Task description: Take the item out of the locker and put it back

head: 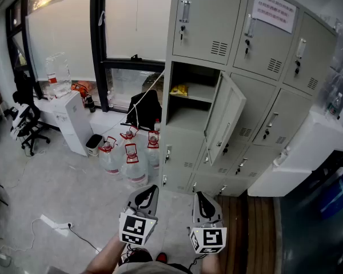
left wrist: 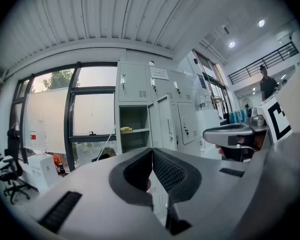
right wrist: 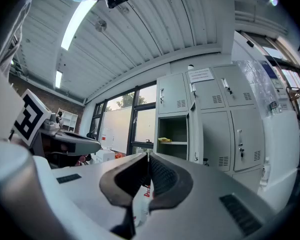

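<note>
At the bottom of the head view, the left gripper [head: 150,188] and right gripper [head: 200,195] are held side by side and roughly level. Each is clenched tip to tip on nothing, and both gripper views show the ribbed pads meeting with no object between them. Both tools are well apart from the locker [head: 197,76], whose one open compartment faces them. Its door [head: 225,119] is swung out on the right of the opening. The yellow item [head: 180,89] lies on the shelf [head: 203,93] inside, at the shelf's left end and near its front edge. It is too small here to say what it is. By this reading the task has not yet begun.

Likely hazards:
- **Closed jaws:** if they reach the shelf without parting, they would push the item deeper in or sweep it off the front edge instead of grasping it.
- **Projecting door:** it narrows the approach from the right, so the right gripper could strike it and swing it across the opening.
- **Floor clutter:** the water jugs [head: 131,158] stand on the floor [head: 63,181] just beside the locker's lower left, and a power strip [head: 60,227] lies near the person's left. Either could catch a foot on the walk in.
- **Item's softness:** if it is a soft packet, a hard pinch may crush it.
</note>
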The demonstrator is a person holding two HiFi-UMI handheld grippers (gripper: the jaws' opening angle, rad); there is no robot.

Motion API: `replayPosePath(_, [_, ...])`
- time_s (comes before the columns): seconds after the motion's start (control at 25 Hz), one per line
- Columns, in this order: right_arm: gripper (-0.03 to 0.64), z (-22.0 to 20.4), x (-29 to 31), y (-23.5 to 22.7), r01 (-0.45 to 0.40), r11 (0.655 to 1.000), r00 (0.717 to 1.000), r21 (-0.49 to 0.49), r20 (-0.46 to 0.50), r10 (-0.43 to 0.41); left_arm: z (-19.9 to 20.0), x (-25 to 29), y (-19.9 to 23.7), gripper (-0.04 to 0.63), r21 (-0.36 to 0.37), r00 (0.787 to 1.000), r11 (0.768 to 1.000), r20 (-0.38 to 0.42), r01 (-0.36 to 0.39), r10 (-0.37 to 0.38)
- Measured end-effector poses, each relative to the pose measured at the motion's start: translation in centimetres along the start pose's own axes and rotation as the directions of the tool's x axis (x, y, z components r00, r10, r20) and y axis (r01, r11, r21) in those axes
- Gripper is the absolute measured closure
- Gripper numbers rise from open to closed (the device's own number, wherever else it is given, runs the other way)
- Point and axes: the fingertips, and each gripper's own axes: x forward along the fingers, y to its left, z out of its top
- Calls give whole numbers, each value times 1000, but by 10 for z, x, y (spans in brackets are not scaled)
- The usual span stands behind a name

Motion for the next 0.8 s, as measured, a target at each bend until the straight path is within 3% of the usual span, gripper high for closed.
replayPosePath(0.8, [594, -9, 42, -19, -2, 1000, 1000, 26, -1, 2, 0, 38, 22, 572, 6, 1000, 1000, 2, -20, 20])
